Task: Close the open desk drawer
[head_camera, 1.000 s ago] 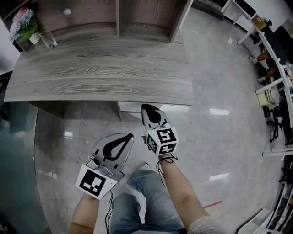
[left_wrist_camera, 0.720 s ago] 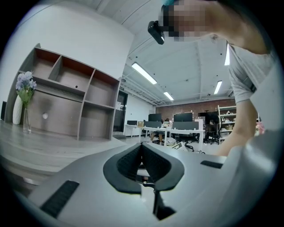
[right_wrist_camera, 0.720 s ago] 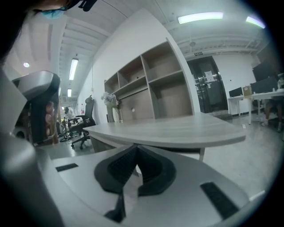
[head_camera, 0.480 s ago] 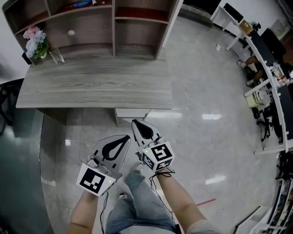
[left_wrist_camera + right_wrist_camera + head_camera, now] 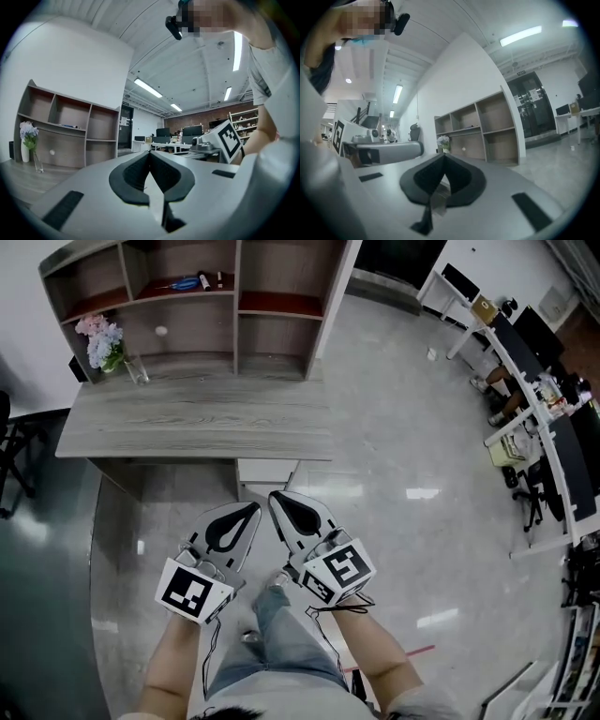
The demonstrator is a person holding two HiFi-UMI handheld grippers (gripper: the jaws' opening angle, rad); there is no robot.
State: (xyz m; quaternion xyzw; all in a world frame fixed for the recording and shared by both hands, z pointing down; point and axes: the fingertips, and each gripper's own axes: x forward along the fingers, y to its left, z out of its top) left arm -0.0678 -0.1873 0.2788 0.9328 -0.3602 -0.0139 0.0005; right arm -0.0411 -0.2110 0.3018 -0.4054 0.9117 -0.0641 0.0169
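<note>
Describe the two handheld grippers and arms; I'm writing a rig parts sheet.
The left gripper and right gripper are light grey tapering wedges with black teardrop-shaped pad insets. Each carries a white cube with black square markers and trails a black cable. Forearms are bare; a light short sleeve shows.

Wooden shelf unit (image 5: 234, 296) at the back, with something blue (image 5: 187, 282) on an upper shelf and a small white round thing (image 5: 162, 331) lower down. Flowers (image 5: 101, 334) in a glass vase (image 5: 137, 371) stand by its left end. Shiny grey floor (image 5: 422, 427), white office tables (image 5: 525, 362) way off right.
</note>
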